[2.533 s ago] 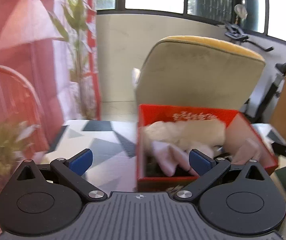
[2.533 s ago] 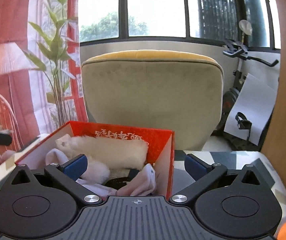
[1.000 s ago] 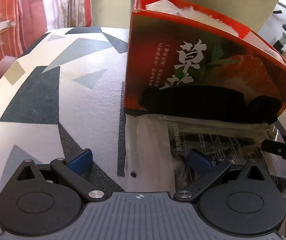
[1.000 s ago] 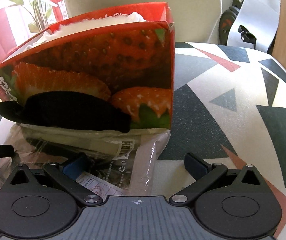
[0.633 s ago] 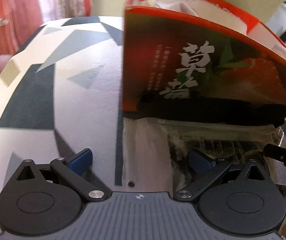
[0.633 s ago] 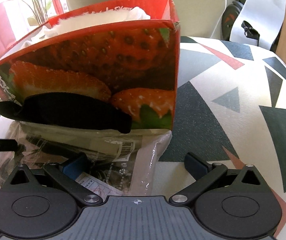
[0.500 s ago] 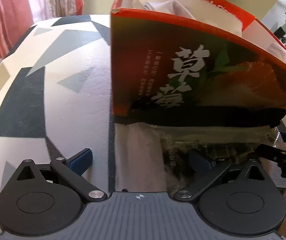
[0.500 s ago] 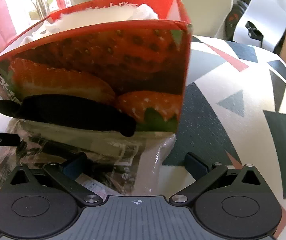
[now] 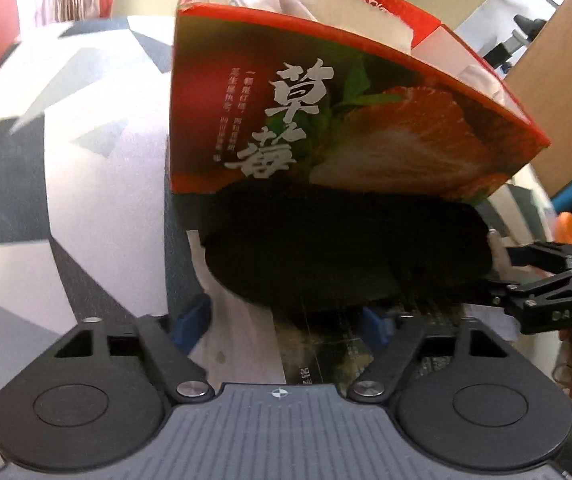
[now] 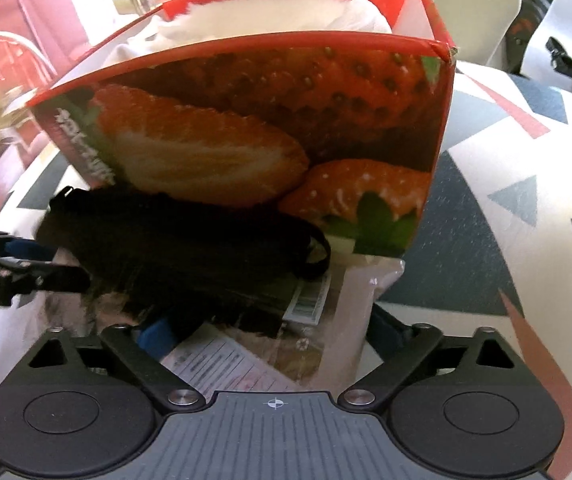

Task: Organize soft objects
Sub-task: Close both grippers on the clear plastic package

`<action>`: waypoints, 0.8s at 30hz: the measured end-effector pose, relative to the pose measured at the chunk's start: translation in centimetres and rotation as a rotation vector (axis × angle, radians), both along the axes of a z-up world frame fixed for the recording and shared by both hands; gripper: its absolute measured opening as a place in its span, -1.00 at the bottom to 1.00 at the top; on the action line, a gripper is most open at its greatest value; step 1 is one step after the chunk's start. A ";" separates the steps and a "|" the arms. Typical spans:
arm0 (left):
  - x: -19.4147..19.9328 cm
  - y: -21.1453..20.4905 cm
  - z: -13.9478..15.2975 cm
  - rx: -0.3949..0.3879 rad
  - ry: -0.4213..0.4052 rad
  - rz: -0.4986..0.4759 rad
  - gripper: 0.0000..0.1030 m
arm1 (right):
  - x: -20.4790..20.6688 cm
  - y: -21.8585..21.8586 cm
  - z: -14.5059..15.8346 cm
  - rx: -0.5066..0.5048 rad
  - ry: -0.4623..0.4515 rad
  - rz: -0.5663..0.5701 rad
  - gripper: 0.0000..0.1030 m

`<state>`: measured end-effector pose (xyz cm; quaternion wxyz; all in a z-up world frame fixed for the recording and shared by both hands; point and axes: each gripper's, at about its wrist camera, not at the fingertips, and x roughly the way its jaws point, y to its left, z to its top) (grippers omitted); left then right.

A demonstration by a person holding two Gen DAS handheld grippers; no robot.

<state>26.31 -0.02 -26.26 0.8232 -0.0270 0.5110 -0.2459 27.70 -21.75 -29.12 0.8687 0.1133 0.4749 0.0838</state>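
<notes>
- Two pairs of fingers angled down at one target: clear plastic packet [image 9: 246, 344] flat on the patterned bench [image 9: 98, 200], with black soft pad [image 9: 346, 248] on top of it.
- Long axis of packet and pad running 9 to 3 o'clock, along the front wall of the red strawberry box [image 9: 326, 120], touching or just beside it.
- Left gripper [image 9: 282, 322]: fingers apart, just been closing, left end of the packet between them; black pad at 12 o'clock, just beyond the tips. No firm pinch visible.
- Right gripper [image 10: 270, 330]: fingers apart too, just been closing, right end of the packet between them; black pad at 11 o'clock, overlapping the 9 o'clock finger.
- Equally near, one hand per end; seen from the left wrist, right gripper entering at 3 o'clock.
- Likely next: pinch both ends and lift together, level, or the pad may slide off.
- White fluffy soft things [image 10: 286, 16] already heaped inside the box, at 12 o'clock.
</notes>
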 end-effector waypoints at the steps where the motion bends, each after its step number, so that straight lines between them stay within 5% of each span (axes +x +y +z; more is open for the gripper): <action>1: 0.0 0.3 0.2 -0.022 0.020 -0.006 0.34 | 0.0 -0.3 0.2 0.014 0.012 0.005 0.54; 10: -1.6 0.7 0.8 -0.063 0.026 -0.015 0.03 | -1.7 -1.1 1.4 0.042 0.071 0.023 -0.01; 16: -2.1 3.1 3.8 -0.205 -0.024 0.052 0.00 | -3.7 -2.9 4.8 0.097 -0.040 -0.019 -0.03; 20: -1.8 2.5 2.5 -0.150 0.072 0.043 -0.01 | -3.0 -2.4 4.3 0.054 0.065 0.012 -0.10; 24: -1.8 2.7 2.0 -0.165 0.095 0.064 -0.01 | -3.1 -2.2 4.9 0.064 0.060 -0.001 -0.08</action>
